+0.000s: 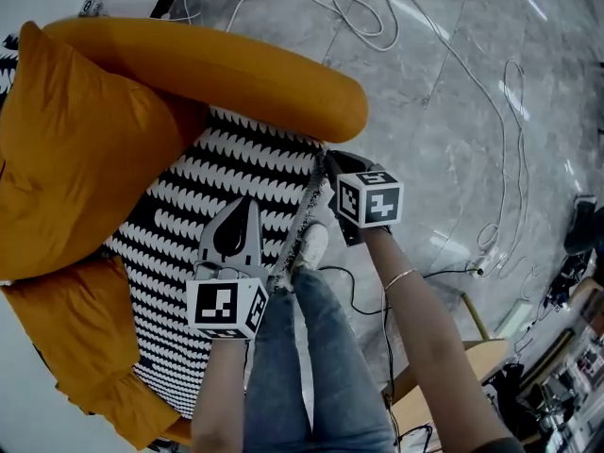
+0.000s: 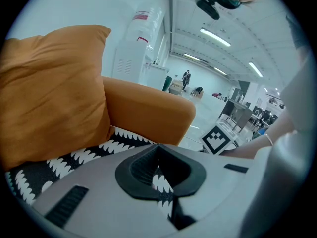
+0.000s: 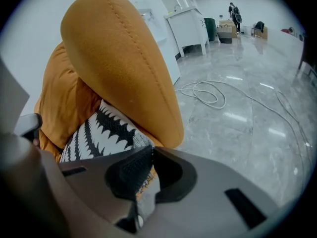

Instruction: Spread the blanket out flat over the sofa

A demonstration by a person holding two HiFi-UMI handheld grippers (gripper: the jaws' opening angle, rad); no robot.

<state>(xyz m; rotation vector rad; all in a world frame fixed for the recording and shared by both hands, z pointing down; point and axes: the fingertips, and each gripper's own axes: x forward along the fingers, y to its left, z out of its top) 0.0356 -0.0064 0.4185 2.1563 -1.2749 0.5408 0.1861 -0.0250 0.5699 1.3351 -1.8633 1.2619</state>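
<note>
Two tongs logged, both clenched on the black-and-white blanket (image 1: 212,192). Left tongs (image 1: 247,202) low over the seat, tips met, patterned cloth pinched between the dark pads and showing through the gap behind them in the left gripper view (image 2: 158,147). Right tongs (image 1: 332,163) just right of the left pair and slightly ahead, nipping the blanket's pale hem at its right-hand edge, seen close in the right gripper view (image 3: 150,150). Blanket spread across the seat of the orange sofa (image 1: 66,347), ahead of and to the left of both tongs, its edge running along between the two. Rounded armrest (image 1: 236,64) directly ahead of the right tongs, touching the cloth. Plump orange cushion (image 1: 75,149) ahead-left of the left tongs, resting on the blanket. Jeans-clad leg (image 1: 311,366) and pale shoe (image 1: 310,246) between the two tongs, behind their tips. Grey marble floor (image 1: 453,111) right of the right tongs; white cables (image 1: 377,17) looped on it, well ahead.
</note>
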